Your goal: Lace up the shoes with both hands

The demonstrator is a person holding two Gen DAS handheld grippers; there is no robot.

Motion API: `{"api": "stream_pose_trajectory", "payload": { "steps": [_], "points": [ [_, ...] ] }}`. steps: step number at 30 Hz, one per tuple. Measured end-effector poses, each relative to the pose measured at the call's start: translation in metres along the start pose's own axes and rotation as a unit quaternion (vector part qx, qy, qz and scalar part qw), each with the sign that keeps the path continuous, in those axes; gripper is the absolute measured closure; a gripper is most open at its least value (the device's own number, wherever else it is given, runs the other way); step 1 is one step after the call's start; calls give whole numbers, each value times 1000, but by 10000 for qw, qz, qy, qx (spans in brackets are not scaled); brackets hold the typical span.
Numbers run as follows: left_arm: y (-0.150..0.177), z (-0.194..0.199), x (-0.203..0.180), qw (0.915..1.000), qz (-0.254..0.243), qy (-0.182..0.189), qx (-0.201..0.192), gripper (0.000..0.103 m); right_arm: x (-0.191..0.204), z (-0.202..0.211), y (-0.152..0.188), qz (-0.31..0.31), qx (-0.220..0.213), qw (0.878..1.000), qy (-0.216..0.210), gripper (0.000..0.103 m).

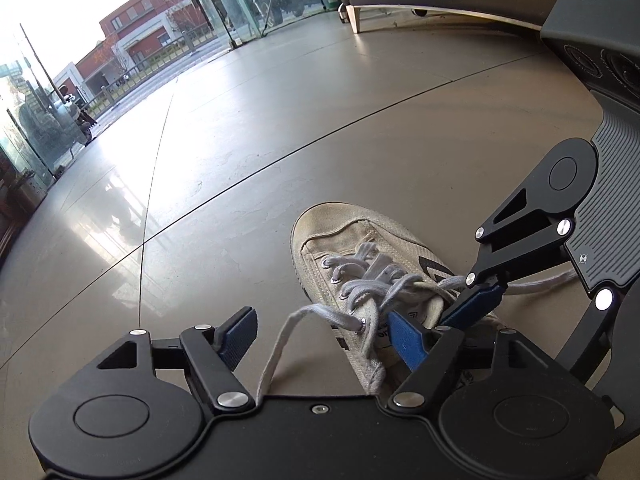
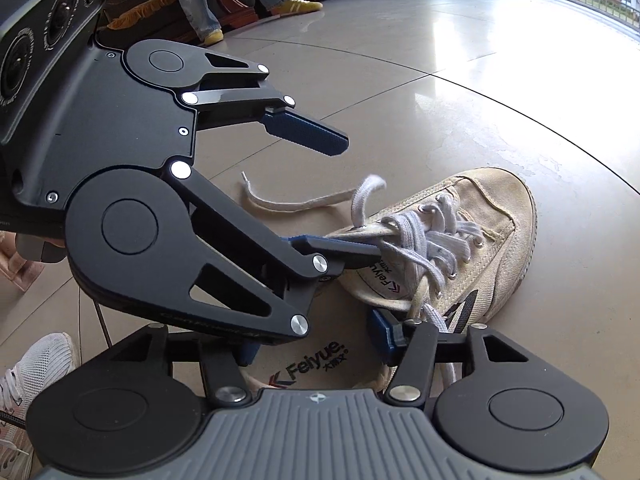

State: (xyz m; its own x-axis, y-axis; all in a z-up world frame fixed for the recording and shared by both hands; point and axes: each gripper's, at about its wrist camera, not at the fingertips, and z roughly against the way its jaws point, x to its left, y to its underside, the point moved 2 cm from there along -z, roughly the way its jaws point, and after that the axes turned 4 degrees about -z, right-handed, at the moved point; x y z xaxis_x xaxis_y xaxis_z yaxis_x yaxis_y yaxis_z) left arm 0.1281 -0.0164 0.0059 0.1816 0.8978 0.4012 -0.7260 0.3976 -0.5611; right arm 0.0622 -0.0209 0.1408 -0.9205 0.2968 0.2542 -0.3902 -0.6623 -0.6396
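A worn cream canvas shoe (image 1: pixel 360 280) sits on the polished tile floor (image 1: pixel 280 140), its pale laces (image 1: pixel 372 280) crossed loosely over the tongue. My left gripper (image 1: pixel 324 338) has its fingers spread wide on either side of the shoe's opening, gripping nothing; one loose lace end (image 1: pixel 280 344) trails between them. My right gripper (image 2: pixel 320 350) is also open above the heel, holding nothing, its near blue pad (image 2: pixel 384 332) close beside the lacing. Another lace end (image 2: pixel 288 202) lies slack on the floor.
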Motion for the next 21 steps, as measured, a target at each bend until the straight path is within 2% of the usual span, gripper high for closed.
{"api": "stream_pose_trajectory", "payload": {
  "steps": [3, 5, 6, 9, 11, 14, 17, 19, 21],
  "points": [
    [-5, 11, 4, 9996, 224, -169, -66, 3, -1, 16, 3, -160, -84, 9998, 37, 28],
    [-7, 21, 6, 9990, 433, -95, -42, 0, 1, 32, 4, -175, -194, 9994, 223, 3],
    [-8, 26, 6, 9987, 514, -57, -24, 0, 4, 38, 6, -182, -257, 9992, 261, 0],
    [-11, 38, 6, 9972, 744, -7, -37, 0, 10, 57, 12, -266, -356, 9983, 367, 0],
    [-10, 48, 6, 9946, 1020, 177, -37, 0, 2, 66, 16, -461, -353, 9975, 410, 0],
    [-6, 55, 10, 9868, 1530, 527, 25, 0, -6, 75, 24, -893, -282, 9942, 519, 0],
    [-3, 60, 17, 9756, 2040, 802, 126, 0, -12, 68, 31, -1177, -127, 9891, 870, 0],
    [2, 66, 21, 9712, 2216, 859, 159, 0, -14, 53, 32, -1313, 38, 9860, 1032, 0],
    [8, 71, 23, 9688, 2308, 875, 236, 0, -15, 60, 36, -1574, 198, 9812, 1098, 0]
  ]
}}
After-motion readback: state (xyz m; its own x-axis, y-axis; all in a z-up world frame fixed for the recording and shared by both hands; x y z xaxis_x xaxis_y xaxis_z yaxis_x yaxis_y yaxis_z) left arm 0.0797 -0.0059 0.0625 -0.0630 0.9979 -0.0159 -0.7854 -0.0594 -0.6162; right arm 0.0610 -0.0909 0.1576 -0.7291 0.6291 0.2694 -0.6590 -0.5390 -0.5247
